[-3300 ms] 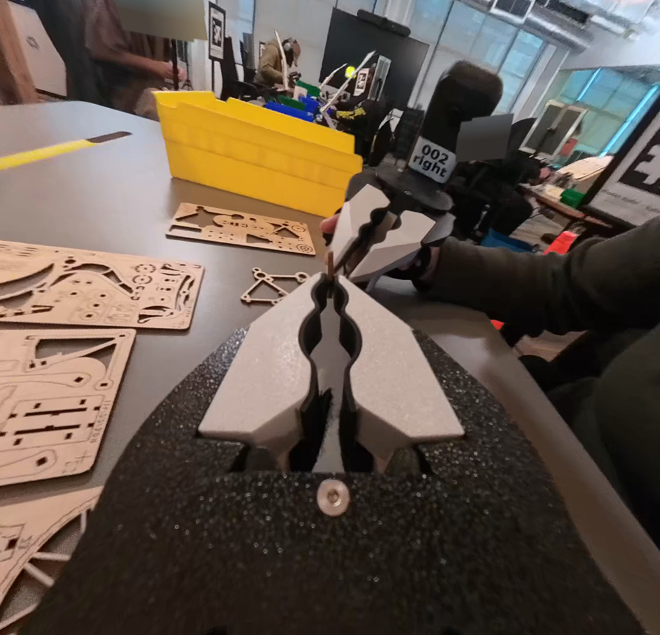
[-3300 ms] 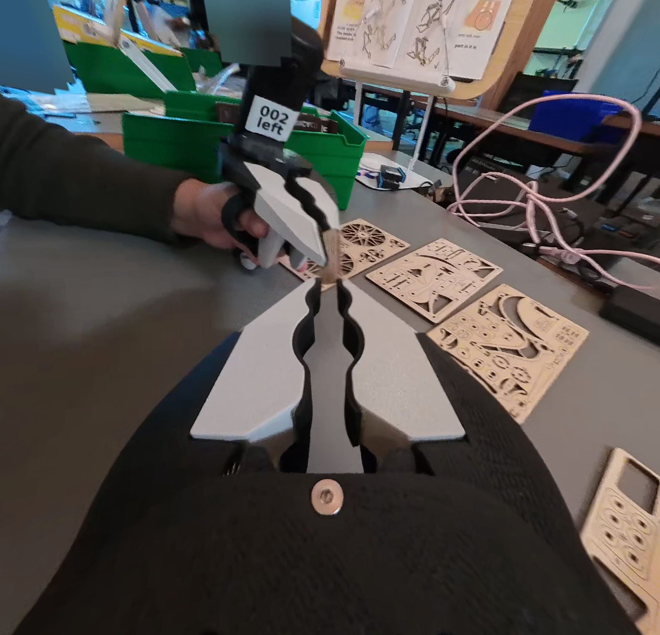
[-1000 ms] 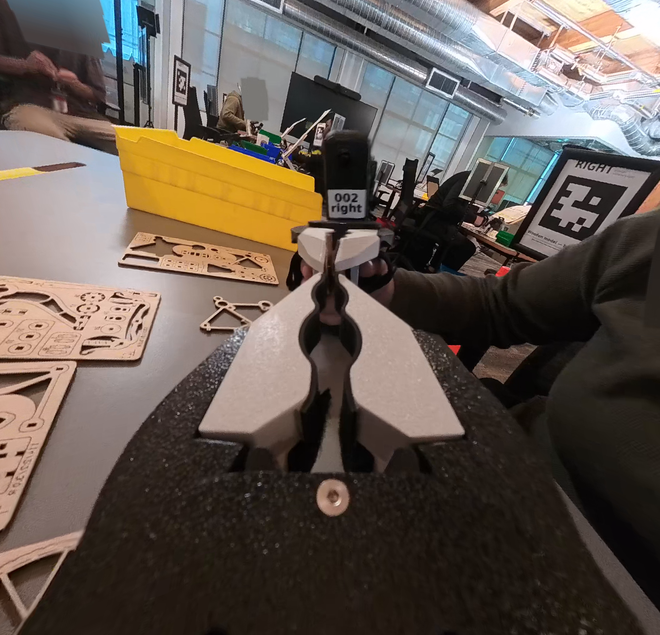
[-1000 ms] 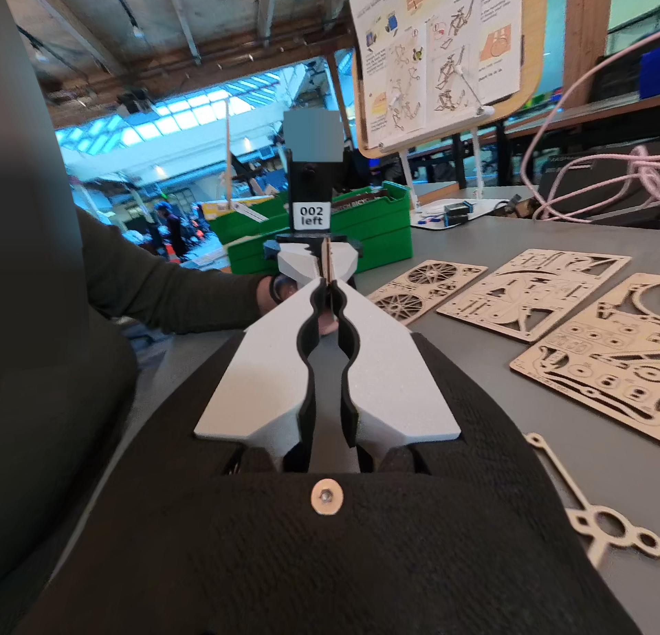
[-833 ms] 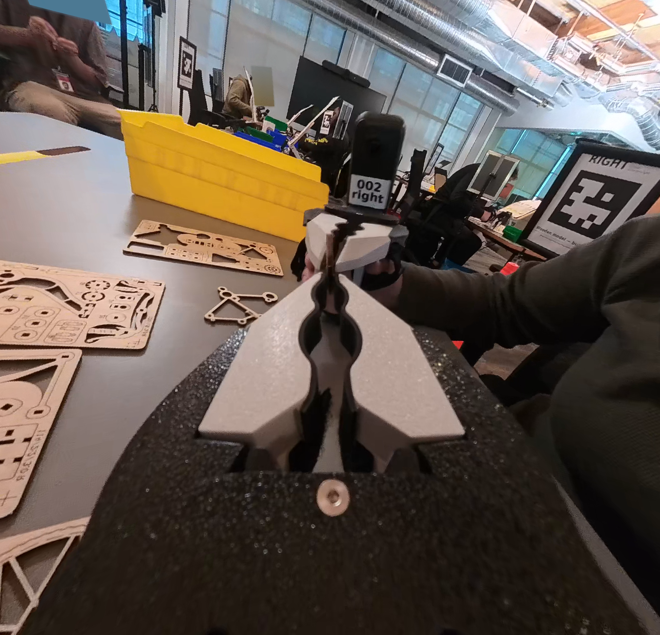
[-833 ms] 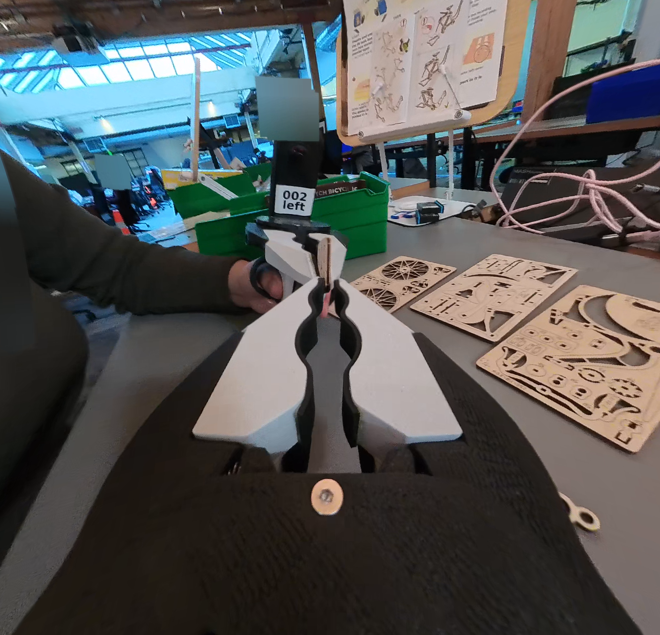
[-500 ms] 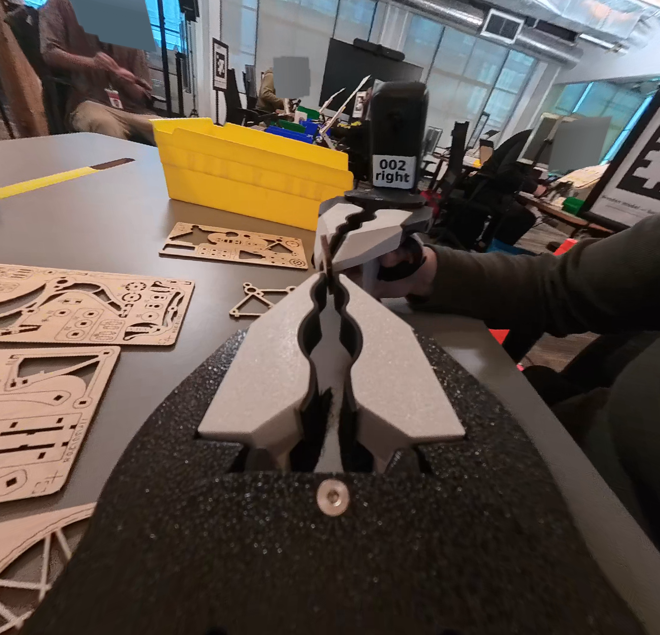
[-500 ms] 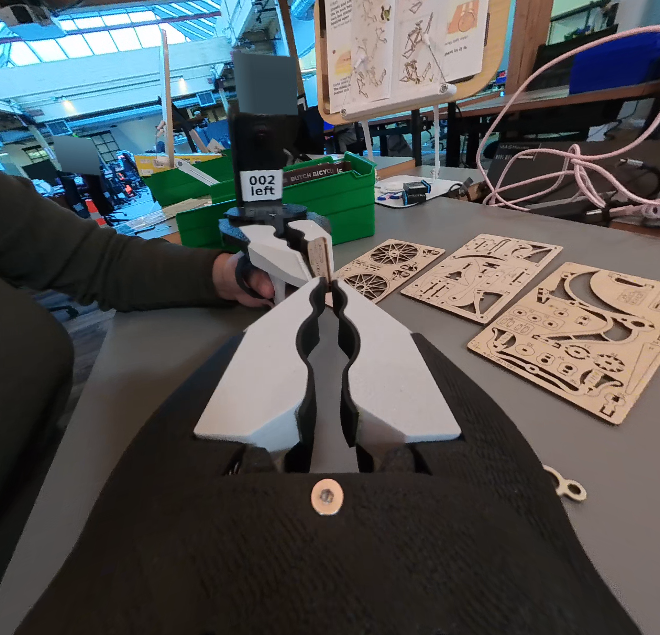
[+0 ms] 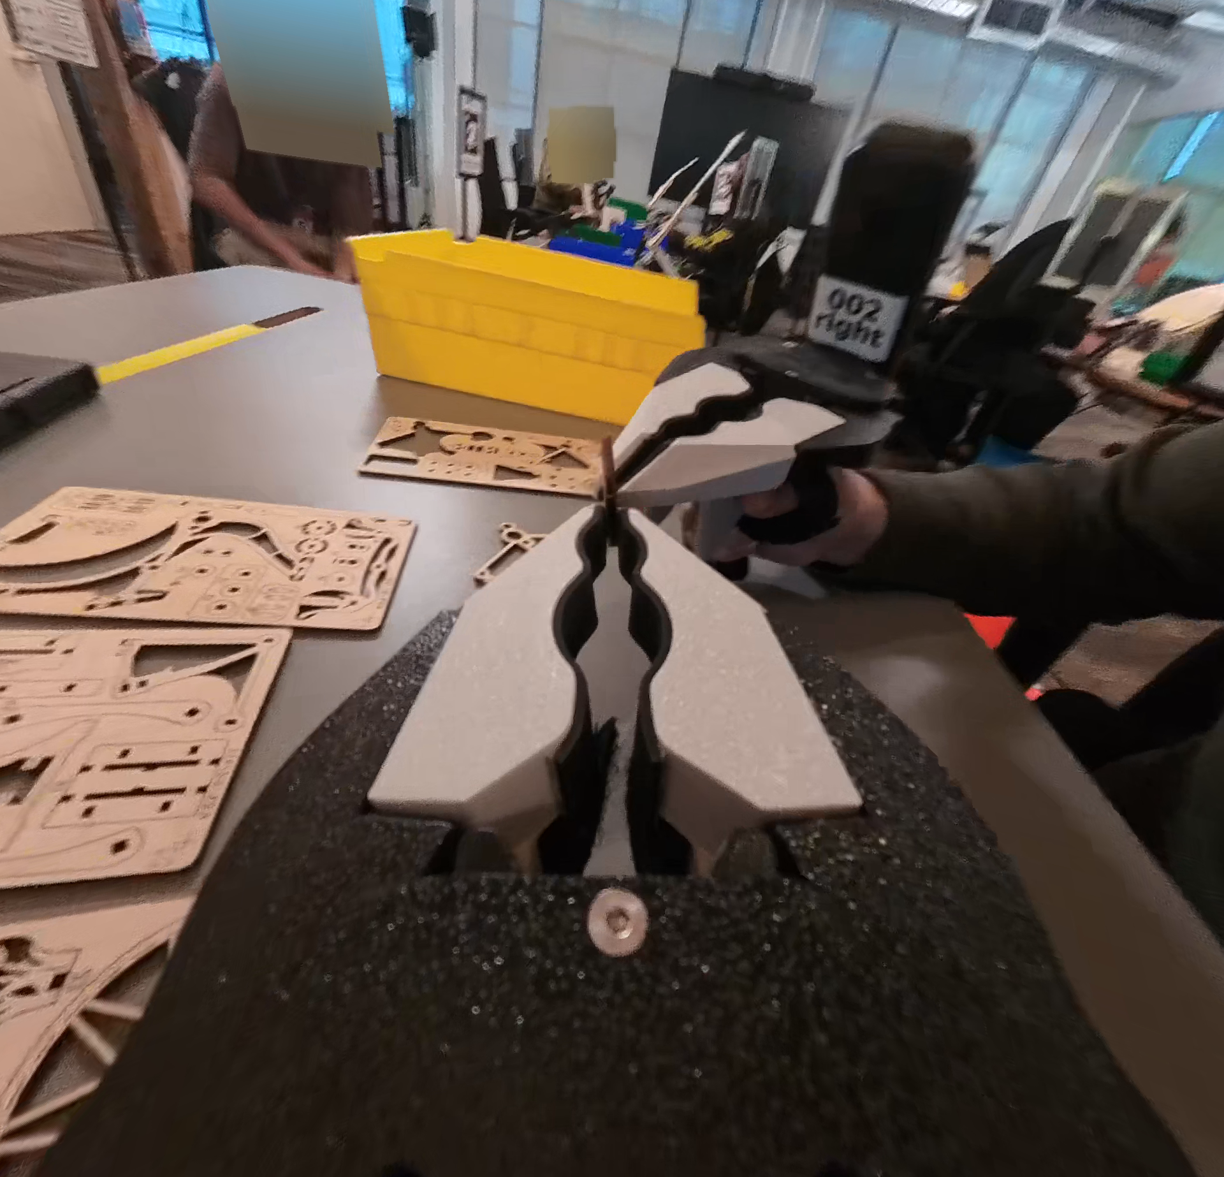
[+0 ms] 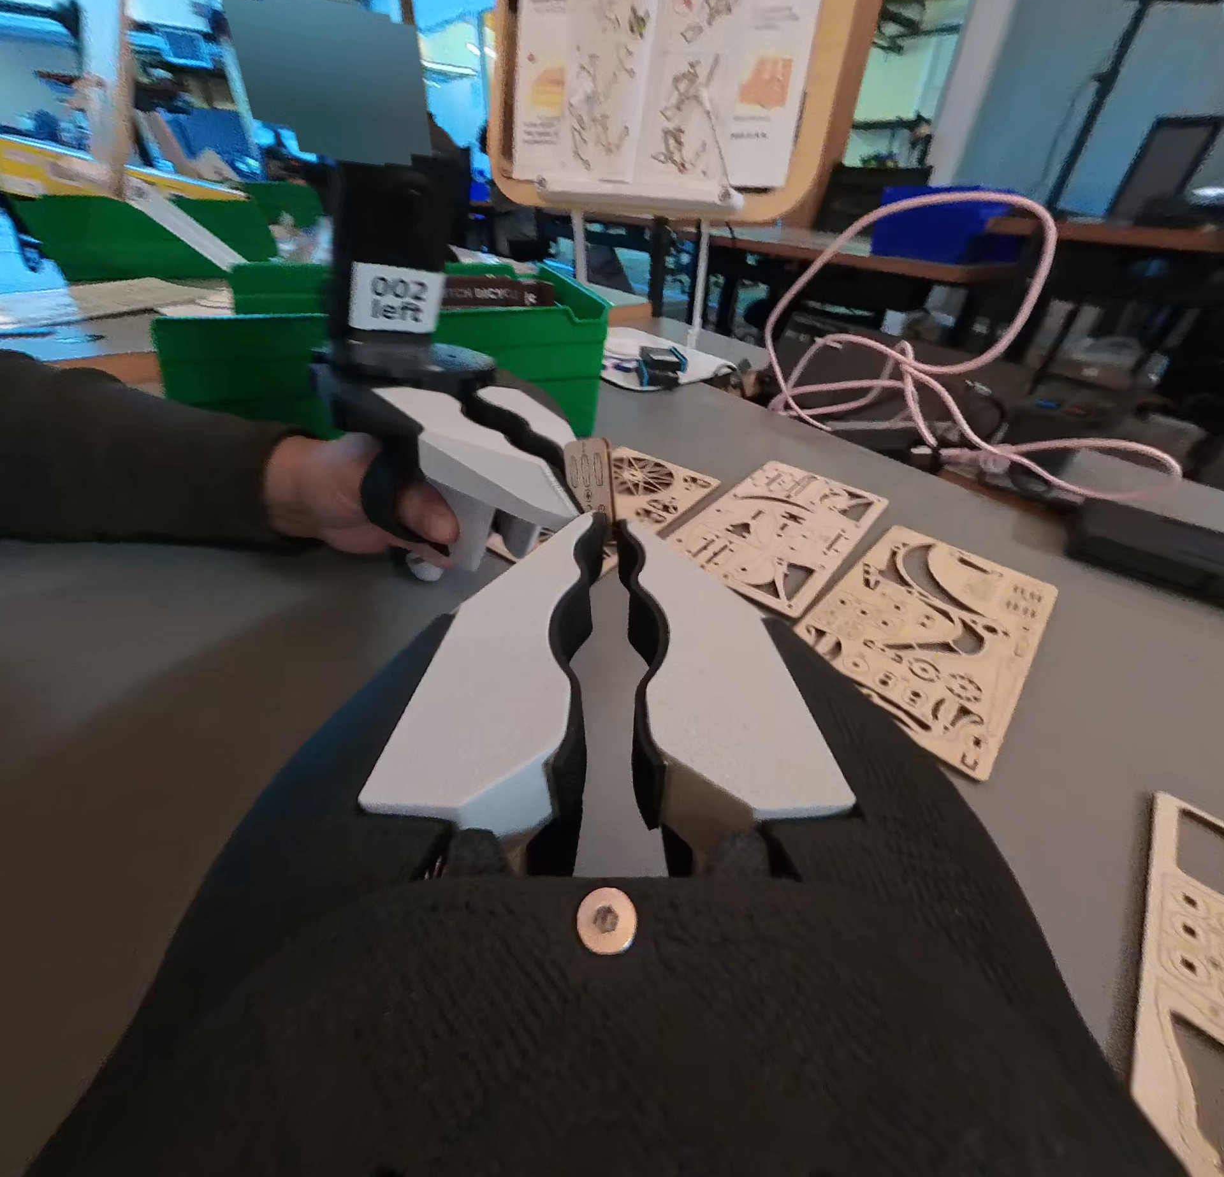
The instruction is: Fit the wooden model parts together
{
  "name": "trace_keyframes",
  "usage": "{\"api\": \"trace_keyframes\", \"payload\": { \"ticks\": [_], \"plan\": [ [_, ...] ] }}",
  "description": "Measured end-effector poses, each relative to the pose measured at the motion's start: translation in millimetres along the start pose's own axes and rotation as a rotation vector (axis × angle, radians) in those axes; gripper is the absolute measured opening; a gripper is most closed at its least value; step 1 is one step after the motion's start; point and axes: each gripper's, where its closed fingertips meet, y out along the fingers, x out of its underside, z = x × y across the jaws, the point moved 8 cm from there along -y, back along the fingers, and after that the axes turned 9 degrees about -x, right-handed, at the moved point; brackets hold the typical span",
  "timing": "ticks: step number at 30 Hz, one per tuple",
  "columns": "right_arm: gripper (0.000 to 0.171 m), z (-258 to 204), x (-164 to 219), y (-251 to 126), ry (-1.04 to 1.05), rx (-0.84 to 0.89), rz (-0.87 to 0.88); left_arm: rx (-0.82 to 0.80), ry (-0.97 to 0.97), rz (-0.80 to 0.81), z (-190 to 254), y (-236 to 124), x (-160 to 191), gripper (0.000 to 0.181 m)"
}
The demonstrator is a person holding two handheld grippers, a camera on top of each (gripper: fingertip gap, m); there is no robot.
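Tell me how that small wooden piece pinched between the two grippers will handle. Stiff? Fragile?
The wooden piece is a thin flat slat with cut-out slots, so probably light and fairly stiff, but apt to snap if twisted. The left gripper and right gripper pinch it only at their tips, so it may pivot or slip under a push.

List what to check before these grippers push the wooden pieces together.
1. Left gripper shut on the wooden part: ok.
2. Right gripper meets the part's lower edge; firm hold: cannot tell.
3. One piece or two between the tips: cannot tell.
4. Part held above the table, off the wooden sheets: ok.
5. Pink cable away from both grippers: ok.
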Motion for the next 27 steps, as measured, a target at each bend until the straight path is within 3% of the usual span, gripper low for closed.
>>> {"api": "trace_keyframes", "payload": {
  "ticks": [5, 7, 18, 27],
  "plan": [
    [0.007, 5, 4, -7, 0.225, -0.296, 0.062, 0.19, 0.029, -0.018, 4, -4, 0, 0.001],
    [0.001, 1, 5, -7, 0.253, -0.392, 0.076, 0.251, 0.024, -0.028, 7, -4, 1, 0.001],
    [0.002, -15, 3, -7, 0.286, -0.666, 0.133, 0.473, 0.056, -0.002, 22, -10, 1, 0.001],
    [0.002, -13, 4, -7, 0.372, -0.714, 0.166, 0.502, 0.022, 0.01, 24, -9, 0, 0.001]
  ]
}}
